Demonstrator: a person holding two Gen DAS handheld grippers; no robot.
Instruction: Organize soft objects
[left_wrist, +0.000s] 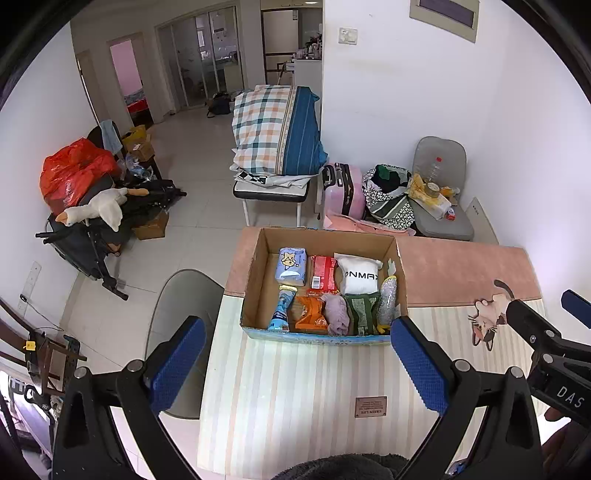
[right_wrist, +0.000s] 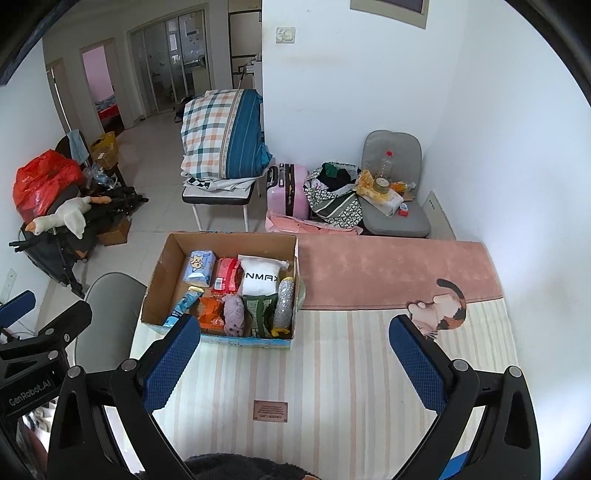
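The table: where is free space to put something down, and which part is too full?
Free: the striped mat between the cardboard box and both grippers, and the pink strip right of the box, behind the cat picture. Crowded: the box interior, packed with packets and cloths.

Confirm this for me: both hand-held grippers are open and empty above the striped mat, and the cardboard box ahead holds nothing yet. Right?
Not quite. The cardboard box is already packed: a white pouch, a red packet and a purple cloth among others, as the left wrist view shows. The rest holds: left hand-held gripper and right hand-held gripper are open and empty above the striped mat.
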